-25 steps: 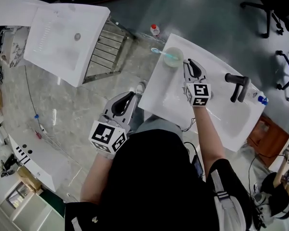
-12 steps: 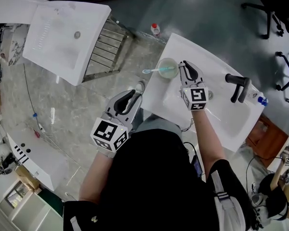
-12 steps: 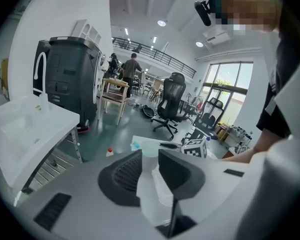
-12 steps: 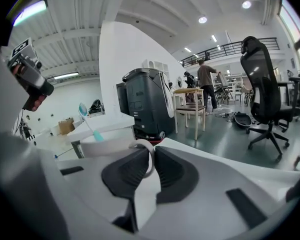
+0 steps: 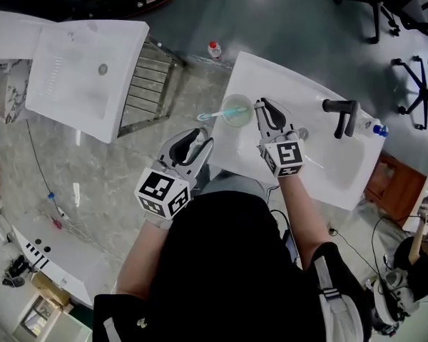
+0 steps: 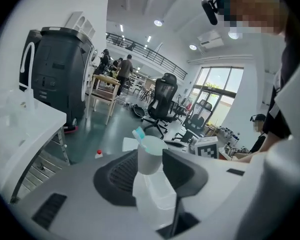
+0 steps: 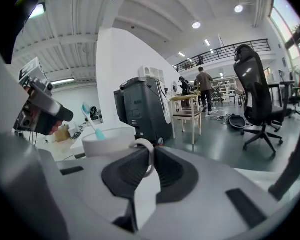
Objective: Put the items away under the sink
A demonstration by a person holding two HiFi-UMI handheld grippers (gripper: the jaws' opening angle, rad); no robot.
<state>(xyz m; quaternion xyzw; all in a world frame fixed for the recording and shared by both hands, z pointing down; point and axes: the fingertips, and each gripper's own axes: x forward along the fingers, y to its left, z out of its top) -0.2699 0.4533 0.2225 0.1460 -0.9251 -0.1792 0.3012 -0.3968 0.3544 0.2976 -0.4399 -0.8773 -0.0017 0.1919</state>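
— What's nearest to us?

— A person in a black top, seen from above, holding a gripper in each hand. The left gripper is the nearer one, just off the near left corner of a white sink. Its jaws have just been opening and now stand spread apart. Its own view shows a cup in the gap ahead, but neither pad presses on it.

— And the right gripper?

— The right gripper reaches over the sink's left end. Its fingers are pressed together on the looped handle of the pale cup. The cup is upright over the sink's left corner, just left of that gripper.

— Anything in the cup?

— A toothbrush with a teal handle. It leans out to the left, with its head past the sink's edge and near the left gripper's tips.

— What's farther along?

— A black faucet stands toward the sink's right end. Beyond the sink's far left corner, a small bottle with a red cap sits on the grey floor. A second white basin lies far left, well apart. Office chairs stand at the far right.
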